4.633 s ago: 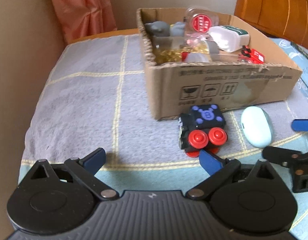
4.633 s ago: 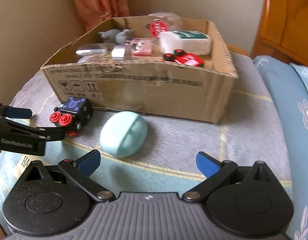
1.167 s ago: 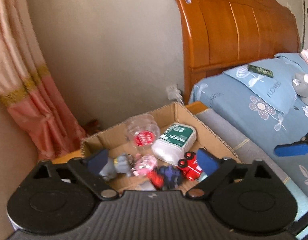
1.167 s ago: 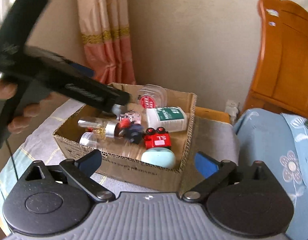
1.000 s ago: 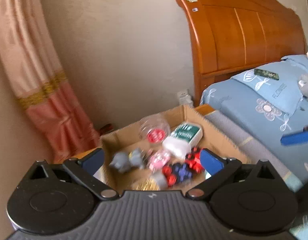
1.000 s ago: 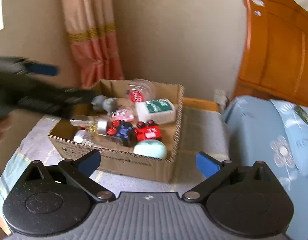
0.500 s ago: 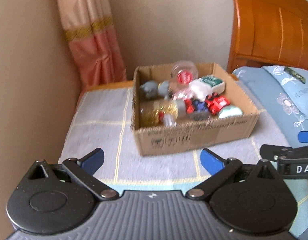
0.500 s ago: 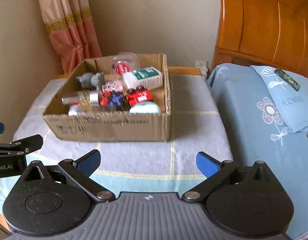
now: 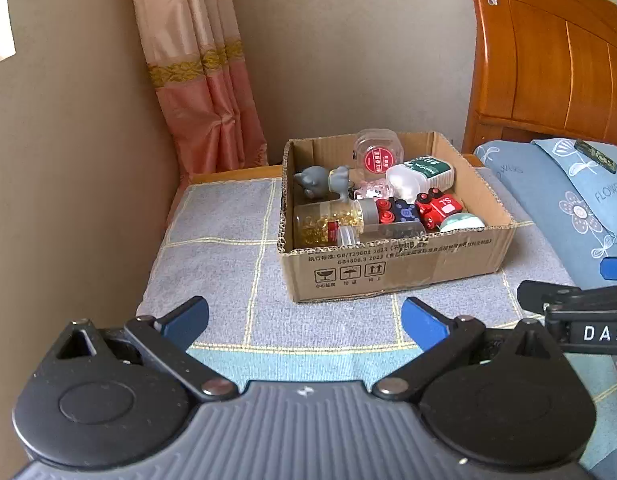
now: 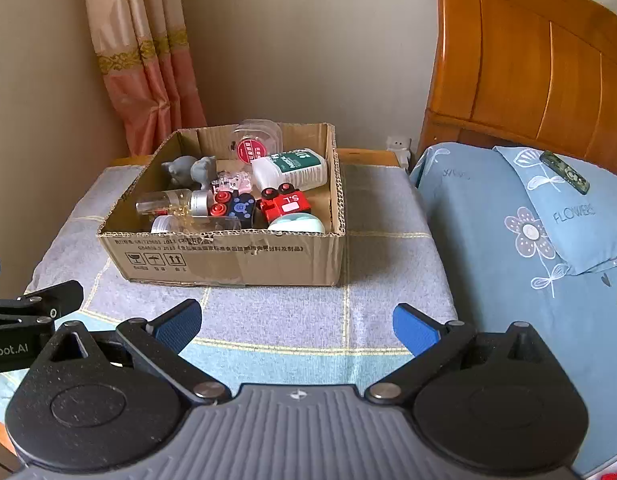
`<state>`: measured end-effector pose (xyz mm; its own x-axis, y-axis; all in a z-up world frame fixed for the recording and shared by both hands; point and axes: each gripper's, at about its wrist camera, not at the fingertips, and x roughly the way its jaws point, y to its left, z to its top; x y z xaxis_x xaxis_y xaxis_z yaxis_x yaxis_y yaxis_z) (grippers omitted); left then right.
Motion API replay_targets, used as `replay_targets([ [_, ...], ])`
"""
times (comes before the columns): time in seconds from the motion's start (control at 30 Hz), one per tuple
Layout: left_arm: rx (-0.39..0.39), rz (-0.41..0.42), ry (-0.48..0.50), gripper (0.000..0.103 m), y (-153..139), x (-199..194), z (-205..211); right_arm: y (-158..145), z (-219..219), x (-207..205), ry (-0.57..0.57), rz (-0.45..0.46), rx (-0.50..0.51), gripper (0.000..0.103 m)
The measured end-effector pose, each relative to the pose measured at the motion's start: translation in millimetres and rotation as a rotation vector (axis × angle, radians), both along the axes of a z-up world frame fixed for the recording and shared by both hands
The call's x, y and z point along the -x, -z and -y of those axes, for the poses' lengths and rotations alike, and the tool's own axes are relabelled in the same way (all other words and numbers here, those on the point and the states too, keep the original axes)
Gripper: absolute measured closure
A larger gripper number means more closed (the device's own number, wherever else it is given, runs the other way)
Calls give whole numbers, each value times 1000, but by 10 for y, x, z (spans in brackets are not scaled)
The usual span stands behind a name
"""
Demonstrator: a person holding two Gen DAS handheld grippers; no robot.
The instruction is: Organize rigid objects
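Cardboard box (image 10: 236,258) sits on the cloth-covered surface (image 10: 292,320) holding every rigid object, including the mint case (image 10: 295,225) against its near wall, while the left gripper (image 9: 304,318) and right gripper (image 10: 296,322) hang back with jaws released and empty; a careless nudge could shift the light box.

You see a brown cardboard box (image 10: 236,258), a grey yellow-checked cloth (image 10: 384,264), a red toy car (image 10: 286,203) and blue floral bedding (image 10: 528,240).
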<state>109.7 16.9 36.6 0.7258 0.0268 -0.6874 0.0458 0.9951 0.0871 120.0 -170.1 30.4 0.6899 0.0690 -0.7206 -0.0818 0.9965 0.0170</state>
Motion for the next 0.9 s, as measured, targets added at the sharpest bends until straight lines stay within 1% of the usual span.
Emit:
replay_targets([
  [0.9, 7, 16, -2, 1, -48, 52, 7, -62, -40, 64, -8, 22, 0, 0],
])
